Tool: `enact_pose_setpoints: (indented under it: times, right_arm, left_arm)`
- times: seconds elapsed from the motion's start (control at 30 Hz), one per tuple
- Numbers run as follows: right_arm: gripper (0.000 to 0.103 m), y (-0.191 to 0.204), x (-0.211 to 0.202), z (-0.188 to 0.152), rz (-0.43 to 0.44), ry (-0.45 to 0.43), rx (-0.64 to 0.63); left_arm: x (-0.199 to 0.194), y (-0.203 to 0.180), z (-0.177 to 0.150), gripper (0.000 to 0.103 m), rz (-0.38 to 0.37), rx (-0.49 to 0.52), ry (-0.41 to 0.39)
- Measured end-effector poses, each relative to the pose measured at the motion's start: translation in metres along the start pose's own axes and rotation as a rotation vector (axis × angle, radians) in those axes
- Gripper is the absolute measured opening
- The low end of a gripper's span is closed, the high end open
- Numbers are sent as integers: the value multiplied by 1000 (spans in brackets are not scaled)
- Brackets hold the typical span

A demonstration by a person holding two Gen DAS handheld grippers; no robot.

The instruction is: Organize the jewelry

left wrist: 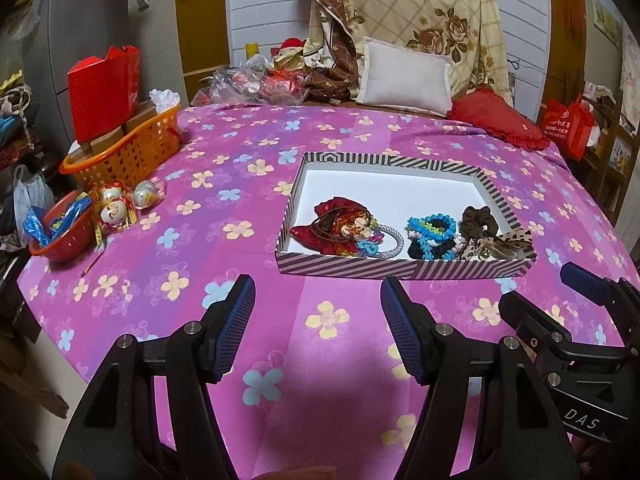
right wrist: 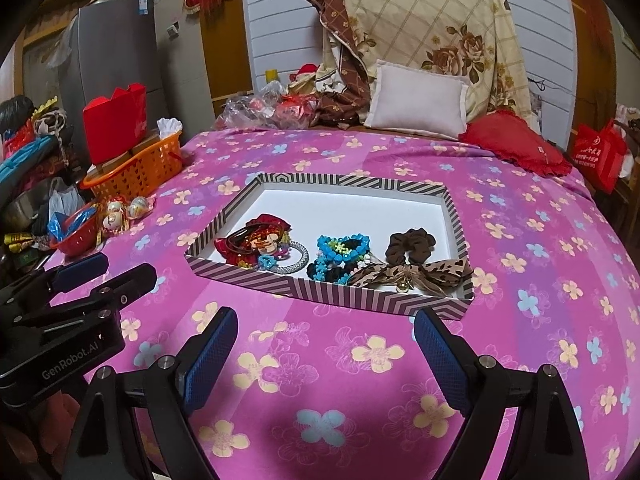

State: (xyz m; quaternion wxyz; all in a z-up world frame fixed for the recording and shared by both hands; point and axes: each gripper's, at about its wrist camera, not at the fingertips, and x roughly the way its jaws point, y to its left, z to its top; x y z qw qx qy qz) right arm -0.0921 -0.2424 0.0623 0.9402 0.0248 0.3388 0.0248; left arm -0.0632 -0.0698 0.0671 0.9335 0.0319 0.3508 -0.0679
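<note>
Jewelry (right wrist: 320, 254) lies bunched along the near wall of the striped tray (right wrist: 454, 216), straight ahead of the right gripper (right wrist: 324, 344), nearer than the left gripper (left wrist: 318, 308); both hang spread and empty over the bedspread (right wrist: 360, 380)

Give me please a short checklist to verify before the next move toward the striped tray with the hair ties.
1. Left tongs open and empty: ok.
2. Right tongs open and empty: ok.
3. Striped tray lies flat on the pink flowered cloth: ok.
4. Cloth between tongs and tray free of things: ok.
5. Items grouped in the tray, brown scrunchie apart from the blue bead bracelets: ok.
6. Items in the red pile free of each other: cannot tell.
</note>
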Motion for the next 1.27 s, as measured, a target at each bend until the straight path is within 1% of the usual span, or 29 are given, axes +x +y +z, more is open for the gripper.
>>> enact_pose_setpoints:
  times: [1.27]
  right_arm:
    - [88, -4, 16, -3, 1, 33, 6]
  left_arm:
    - [16, -3, -1, 65, -12, 10, 27]
